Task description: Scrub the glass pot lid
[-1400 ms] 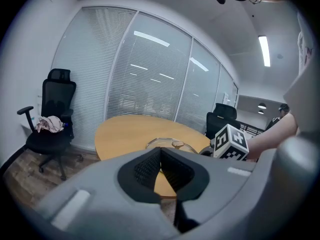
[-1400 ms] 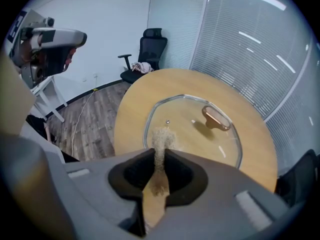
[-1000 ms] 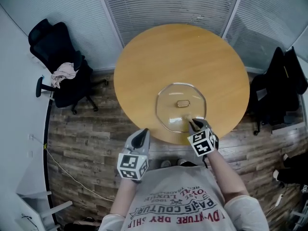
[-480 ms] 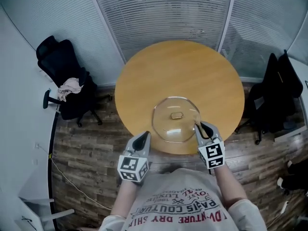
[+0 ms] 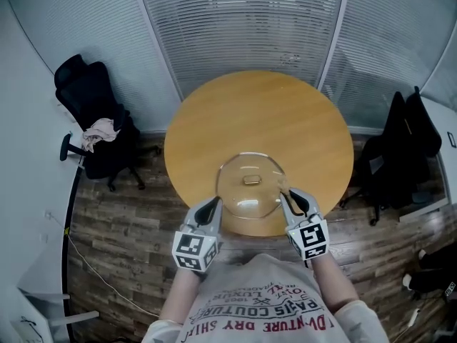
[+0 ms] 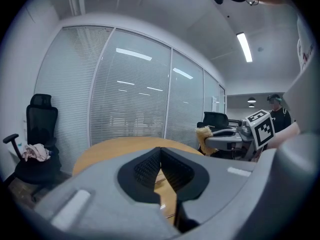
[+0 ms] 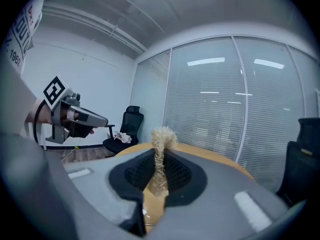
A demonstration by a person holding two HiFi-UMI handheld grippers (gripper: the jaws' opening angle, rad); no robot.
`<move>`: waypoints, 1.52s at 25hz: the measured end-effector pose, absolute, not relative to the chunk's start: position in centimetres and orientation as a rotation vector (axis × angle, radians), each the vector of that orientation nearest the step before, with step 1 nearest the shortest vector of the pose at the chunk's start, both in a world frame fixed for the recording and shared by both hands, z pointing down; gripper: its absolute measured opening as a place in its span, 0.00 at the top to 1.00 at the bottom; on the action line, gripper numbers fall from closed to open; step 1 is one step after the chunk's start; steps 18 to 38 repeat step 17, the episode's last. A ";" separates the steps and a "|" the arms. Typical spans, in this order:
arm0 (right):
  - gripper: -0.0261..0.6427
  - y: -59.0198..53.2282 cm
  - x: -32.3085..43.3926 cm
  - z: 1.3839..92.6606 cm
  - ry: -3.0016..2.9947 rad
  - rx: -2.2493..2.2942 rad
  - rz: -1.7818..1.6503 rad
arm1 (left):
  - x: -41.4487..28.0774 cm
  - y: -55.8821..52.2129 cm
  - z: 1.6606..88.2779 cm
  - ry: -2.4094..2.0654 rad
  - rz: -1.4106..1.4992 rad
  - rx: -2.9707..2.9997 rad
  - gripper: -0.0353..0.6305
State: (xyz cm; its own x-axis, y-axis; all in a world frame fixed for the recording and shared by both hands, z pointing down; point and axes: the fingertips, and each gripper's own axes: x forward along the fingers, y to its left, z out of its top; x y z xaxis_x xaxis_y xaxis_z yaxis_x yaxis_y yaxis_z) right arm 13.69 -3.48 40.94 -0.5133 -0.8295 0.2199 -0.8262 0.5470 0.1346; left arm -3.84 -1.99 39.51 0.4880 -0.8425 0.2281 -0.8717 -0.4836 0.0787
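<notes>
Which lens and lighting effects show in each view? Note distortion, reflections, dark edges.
Head view: wide-angle bending curves the blinds; the glass pot lid shows mainly by its rim on the table. Left gripper view: fisheye, dark round vignette, ceiling lights mirrored in the glass wall. Right gripper view: same vignette; the scrubber is sharp, the right gripper fills the lower frame.

Glass pot lid: clear, dome up (metal knob centred), flat on bench, near edge. Tan fibre scrubber: pinched in right claw.

Frame centre: right gripper, 2 jaws clamped on tan fibrous scrubber; wooden table beyond; left gripper at left.
</notes>
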 end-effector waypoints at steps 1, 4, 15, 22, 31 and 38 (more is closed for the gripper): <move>0.89 -3.6 13.9 40.5 -2.539 1.395 -0.021 | -3.6 -2.0 39.4 -1.483 0.235 2.550 0.94; 0.89 -4.0 14.4 39.3 -2.559 1.418 -0.038 | -3.1 -2.0 39.0 -1.488 0.229 2.560 0.94; 0.89 -4.7 13.9 39.1 -2.565 1.395 -0.037 | -2.4 -2.9 38.0 -1.504 0.192 2.571 0.94; 0.89 -4.7 13.9 39.2 -2.565 1.398 -0.030 | -2.3 -3.0 38.0 -1.502 0.190 2.575 0.94; 0.89 -4.7 13.9 39.2 -2.565 1.398 -0.030 | -2.3 -3.0 38.0 -1.502 0.190 2.575 0.94; 0.89 -4.7 13.9 39.2 -2.565 1.398 -0.030 | -2.3 -3.0 38.0 -1.502 0.190 2.575 0.94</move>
